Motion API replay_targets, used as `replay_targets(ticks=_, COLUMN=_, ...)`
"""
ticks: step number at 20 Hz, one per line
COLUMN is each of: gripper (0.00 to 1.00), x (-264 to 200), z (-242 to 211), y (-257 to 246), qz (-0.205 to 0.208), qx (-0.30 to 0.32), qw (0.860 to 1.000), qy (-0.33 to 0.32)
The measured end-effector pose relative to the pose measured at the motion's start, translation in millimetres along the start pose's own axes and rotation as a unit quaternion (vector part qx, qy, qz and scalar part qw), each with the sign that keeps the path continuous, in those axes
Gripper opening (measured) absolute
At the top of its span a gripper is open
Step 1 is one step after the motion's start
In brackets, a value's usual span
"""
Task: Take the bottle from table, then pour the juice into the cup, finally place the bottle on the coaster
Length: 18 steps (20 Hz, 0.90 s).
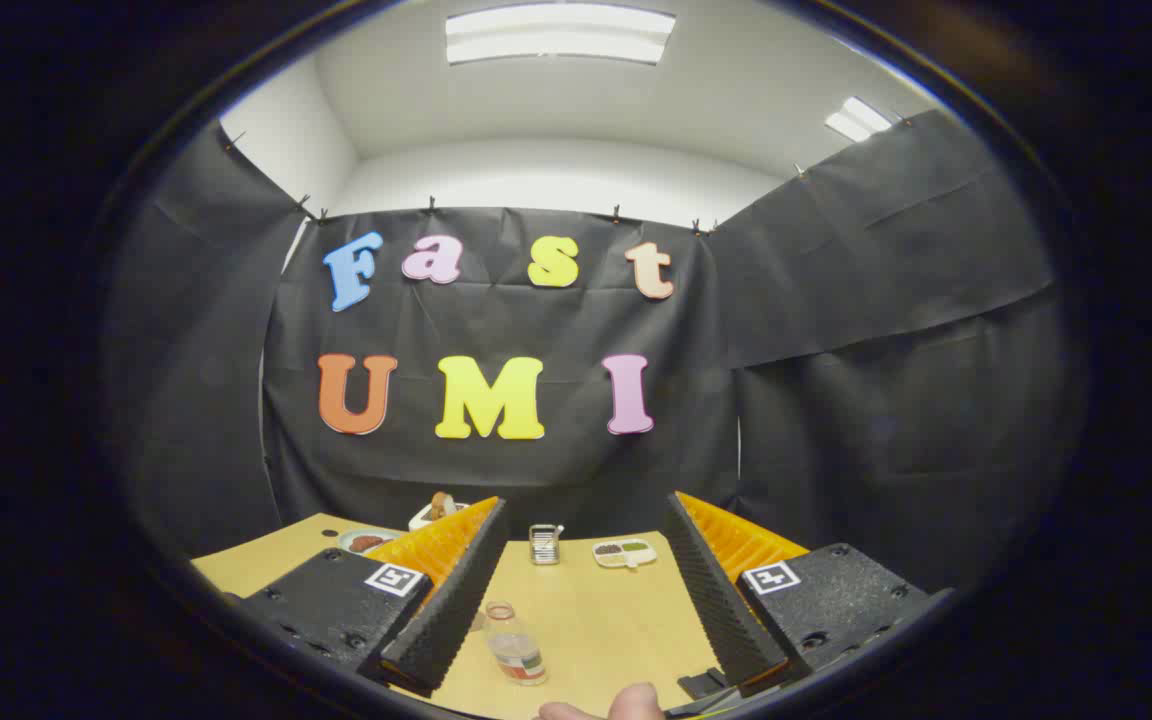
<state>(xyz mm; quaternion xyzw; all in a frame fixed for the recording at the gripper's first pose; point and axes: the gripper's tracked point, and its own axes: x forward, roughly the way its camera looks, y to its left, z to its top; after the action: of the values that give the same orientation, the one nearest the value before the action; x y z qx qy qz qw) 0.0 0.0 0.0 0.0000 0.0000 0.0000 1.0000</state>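
Note:
A small clear bottle (514,646) with an open neck and a label stands upright on the wooden table (596,610), low between the two fingers and nearer the left one. My gripper (576,655) is open, its fingers spread wide with a broad gap, and neither finger touches the bottle. A clear cup (477,620) seems to peek out just behind the left finger, mostly hidden by it.
At the table's far edge stand a small metal holder (544,543), a white divided dish (624,552), a plate with something dark (367,541) and a white bowl (433,513). A person's fingertips (608,706) show at the near edge.

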Motion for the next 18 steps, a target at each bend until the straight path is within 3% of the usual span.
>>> replay_targets(ticks=18, gripper=1.0, x=1.9, z=-1.2, y=16.0, qz=0.014, qx=-0.008, qw=1.0, qy=0.007)
